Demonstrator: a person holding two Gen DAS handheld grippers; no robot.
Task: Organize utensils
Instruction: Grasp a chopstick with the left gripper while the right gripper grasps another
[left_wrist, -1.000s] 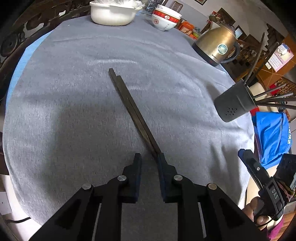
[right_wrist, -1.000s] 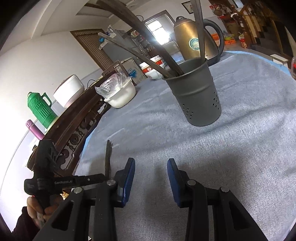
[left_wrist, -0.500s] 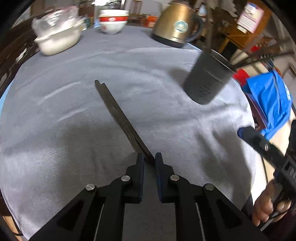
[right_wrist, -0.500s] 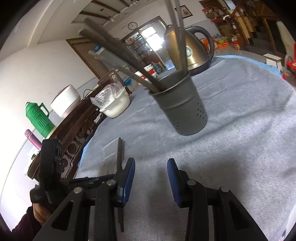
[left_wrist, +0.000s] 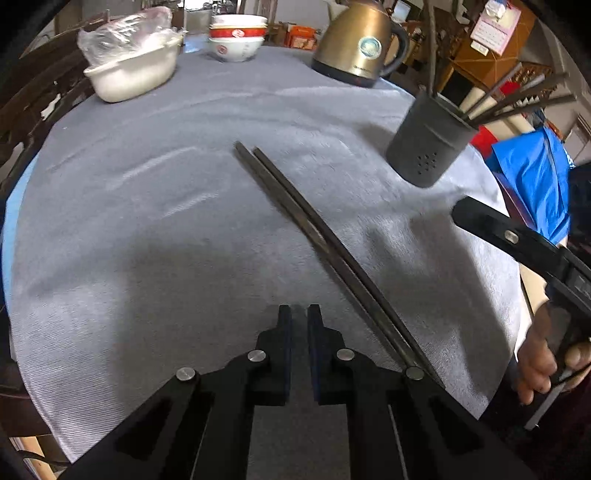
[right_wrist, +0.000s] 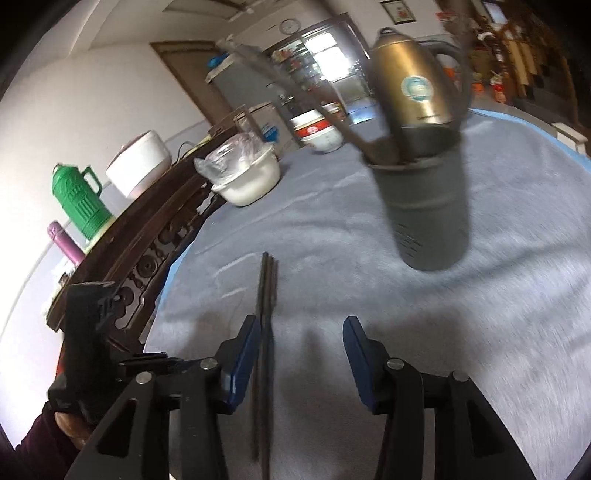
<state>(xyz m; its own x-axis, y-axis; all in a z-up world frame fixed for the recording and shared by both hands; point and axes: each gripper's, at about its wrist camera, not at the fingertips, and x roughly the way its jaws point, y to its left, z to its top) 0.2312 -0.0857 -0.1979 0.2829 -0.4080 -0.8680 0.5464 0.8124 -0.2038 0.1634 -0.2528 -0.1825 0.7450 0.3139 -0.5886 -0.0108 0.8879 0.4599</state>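
Observation:
A pair of dark chopsticks (left_wrist: 325, 236) lies flat on the grey cloth, running from mid-table toward me. My left gripper (left_wrist: 299, 317) is shut with nothing between its pads; the chopsticks pass just to its right. In the right wrist view the chopsticks (right_wrist: 266, 291) lie between my right gripper's (right_wrist: 301, 332) jaws, close beside the left finger (right_wrist: 245, 350). Those jaws are opening and do not press on the chopsticks. The dark perforated utensil holder (left_wrist: 428, 147) (right_wrist: 424, 214) stands upright beyond, with several chopsticks in it.
A gold kettle (left_wrist: 360, 44), stacked red-and-white bowls (left_wrist: 238, 40) and a white tub with a plastic bag (left_wrist: 133, 70) stand at the far edge. A carved wooden sideboard (right_wrist: 147, 258) flanks the table's left. Blue fabric (left_wrist: 535, 177) hangs off the right edge.
My left gripper has shut and shifted left off the chopsticks' near end. The right gripper has swung left over the chopsticks and its jaws have widened.

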